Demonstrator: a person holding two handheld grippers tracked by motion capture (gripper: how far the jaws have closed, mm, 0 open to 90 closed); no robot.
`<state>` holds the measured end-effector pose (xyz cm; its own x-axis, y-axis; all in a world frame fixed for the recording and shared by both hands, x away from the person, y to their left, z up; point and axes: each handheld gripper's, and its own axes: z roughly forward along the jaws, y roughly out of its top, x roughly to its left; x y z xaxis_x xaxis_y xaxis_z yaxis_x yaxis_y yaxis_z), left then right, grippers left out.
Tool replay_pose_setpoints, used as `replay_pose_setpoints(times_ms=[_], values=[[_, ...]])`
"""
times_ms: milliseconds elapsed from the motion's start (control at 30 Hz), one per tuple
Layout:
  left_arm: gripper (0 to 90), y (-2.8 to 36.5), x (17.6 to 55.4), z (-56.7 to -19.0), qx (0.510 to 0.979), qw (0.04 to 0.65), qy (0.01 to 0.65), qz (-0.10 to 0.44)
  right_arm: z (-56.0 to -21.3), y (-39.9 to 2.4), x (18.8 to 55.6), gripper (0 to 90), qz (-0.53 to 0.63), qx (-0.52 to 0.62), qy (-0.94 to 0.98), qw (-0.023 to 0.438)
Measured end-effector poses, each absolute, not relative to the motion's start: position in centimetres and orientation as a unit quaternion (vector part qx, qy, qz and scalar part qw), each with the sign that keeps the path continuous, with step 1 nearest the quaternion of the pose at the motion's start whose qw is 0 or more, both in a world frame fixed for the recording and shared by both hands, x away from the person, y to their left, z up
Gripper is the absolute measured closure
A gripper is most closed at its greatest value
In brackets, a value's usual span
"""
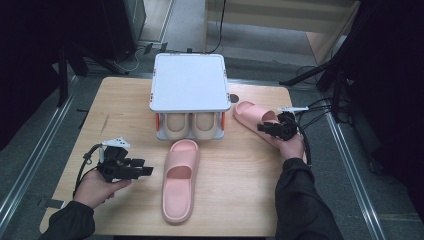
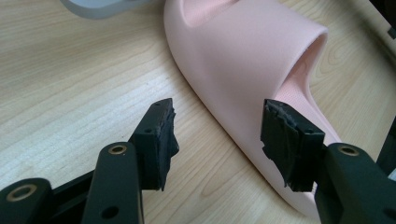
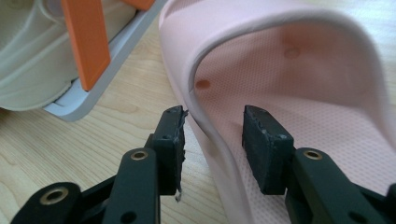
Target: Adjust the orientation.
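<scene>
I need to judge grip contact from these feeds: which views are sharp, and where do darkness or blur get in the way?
High view: table evenly lit, surroundings nearly black, picture soft. Left gripper view: fingers crisp, pink slipper slightly soft. Right gripper view: slipper rim between the fingers clear, rack blurred.

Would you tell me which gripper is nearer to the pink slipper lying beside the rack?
Right. The right gripper straddles the side wall of that pink slipper, jaws open; the left gripper sits across the table, near the other slipper.
</scene>
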<state>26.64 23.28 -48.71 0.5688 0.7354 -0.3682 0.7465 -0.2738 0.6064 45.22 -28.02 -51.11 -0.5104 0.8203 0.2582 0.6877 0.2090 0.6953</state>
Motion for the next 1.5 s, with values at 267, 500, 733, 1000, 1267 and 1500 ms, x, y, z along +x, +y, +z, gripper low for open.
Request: replay_pose_setpoints(times_ms=[267, 500, 733, 1000, 1267, 1500], values=[[43.3, 23.4, 26.9, -48.9, 0.785, 0.391, 0.48, -0.034, -51.3, -27.3, 45.3, 72.5, 0.39, 0.464, 0.788, 0.109], [42.2, 23.3, 26.8, -48.9, 0.792, 0.38, 0.477, -0.014, -50.7, -26.2, 45.1, 82.1, 0.377, 0.457, 0.796, 0.122], [41.3, 23.2, 26.8, -48.9, 0.795, 0.374, 0.477, 0.0, -49.0, -26.2, 45.0, 86.4, 0.389, 0.487, 0.774, 0.113], [41.0, 23.3, 26.9, -48.8, 0.794, 0.378, 0.475, 0.001, -47.6, -26.6, 44.0, 86.4, 0.398, 0.494, 0.766, 0.105], [40.0, 23.0, 27.2, -48.7, 0.797, 0.385, 0.465, 0.004, -46.6, -26.5, 41.5, 86.3, 0.396, 0.49, 0.771, 0.096], [39.6, 22.5, 27.8, -48.6, 0.801, 0.388, 0.456, 0.004, -45.6, -25.9, 38.9, 86.2, 0.408, 0.482, 0.77, 0.095]])
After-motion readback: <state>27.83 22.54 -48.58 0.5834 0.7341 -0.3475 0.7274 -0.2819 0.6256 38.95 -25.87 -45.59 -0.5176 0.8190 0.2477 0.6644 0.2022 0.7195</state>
